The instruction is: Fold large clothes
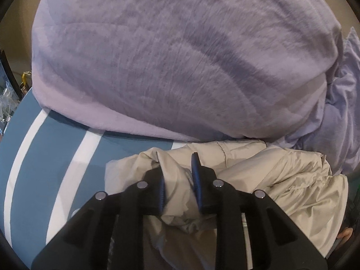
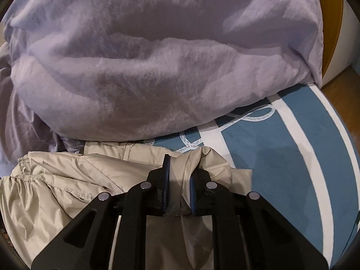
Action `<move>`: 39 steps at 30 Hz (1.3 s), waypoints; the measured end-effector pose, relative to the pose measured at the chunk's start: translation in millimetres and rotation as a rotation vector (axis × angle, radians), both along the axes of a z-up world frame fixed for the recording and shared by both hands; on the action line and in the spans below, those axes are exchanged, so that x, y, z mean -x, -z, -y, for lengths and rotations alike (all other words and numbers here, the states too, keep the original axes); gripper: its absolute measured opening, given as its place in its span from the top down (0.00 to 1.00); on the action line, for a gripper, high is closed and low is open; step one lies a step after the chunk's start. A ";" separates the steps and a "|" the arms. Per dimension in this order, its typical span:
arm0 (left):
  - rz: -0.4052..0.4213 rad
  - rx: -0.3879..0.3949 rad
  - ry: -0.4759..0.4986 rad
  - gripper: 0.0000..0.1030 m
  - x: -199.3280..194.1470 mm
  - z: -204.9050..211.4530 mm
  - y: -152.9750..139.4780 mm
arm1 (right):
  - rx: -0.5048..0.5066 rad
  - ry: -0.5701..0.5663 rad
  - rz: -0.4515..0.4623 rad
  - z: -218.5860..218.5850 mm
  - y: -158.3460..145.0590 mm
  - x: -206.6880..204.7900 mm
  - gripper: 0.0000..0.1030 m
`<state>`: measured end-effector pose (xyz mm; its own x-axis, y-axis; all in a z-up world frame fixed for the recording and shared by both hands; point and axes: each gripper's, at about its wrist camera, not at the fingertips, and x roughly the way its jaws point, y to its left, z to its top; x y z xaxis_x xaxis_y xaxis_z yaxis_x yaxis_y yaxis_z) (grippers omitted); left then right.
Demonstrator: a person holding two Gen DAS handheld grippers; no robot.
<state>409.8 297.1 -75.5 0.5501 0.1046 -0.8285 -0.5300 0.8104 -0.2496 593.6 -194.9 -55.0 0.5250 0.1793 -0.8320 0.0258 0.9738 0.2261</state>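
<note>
A crumpled beige jacket (image 1: 281,180) lies on a blue and white striped bed cover (image 1: 33,168). My left gripper (image 1: 178,171) is shut on a bunched fold of the jacket at its left end. In the right wrist view the same beige jacket (image 2: 67,180) spreads to the left, and my right gripper (image 2: 180,171) is shut on a bunched fold at its right end. Fabric fills the gap between both pairs of fingers. The jacket hangs down below both grippers.
A big lilac fleece blanket (image 1: 180,56) is heaped just behind the jacket, also filling the right wrist view's upper part (image 2: 157,56). Striped bed cover (image 2: 292,157) lies to the right. Wooden furniture (image 2: 330,22) stands far right. Clutter (image 1: 9,85) sits at the far left edge.
</note>
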 end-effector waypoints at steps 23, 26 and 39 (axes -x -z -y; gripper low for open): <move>0.091 -0.144 0.151 0.28 12.8 80.4 -57.0 | -0.097 -0.227 0.077 -59.9 -60.3 53.0 0.40; 0.081 -0.150 0.199 0.28 8.8 105.6 -55.5 | -0.063 -0.300 0.062 -90.5 -52.2 60.8 0.40; 0.020 -0.183 0.266 0.28 2.5 150.0 -31.4 | 0.159 -0.430 -0.024 -148.9 -4.5 67.7 0.61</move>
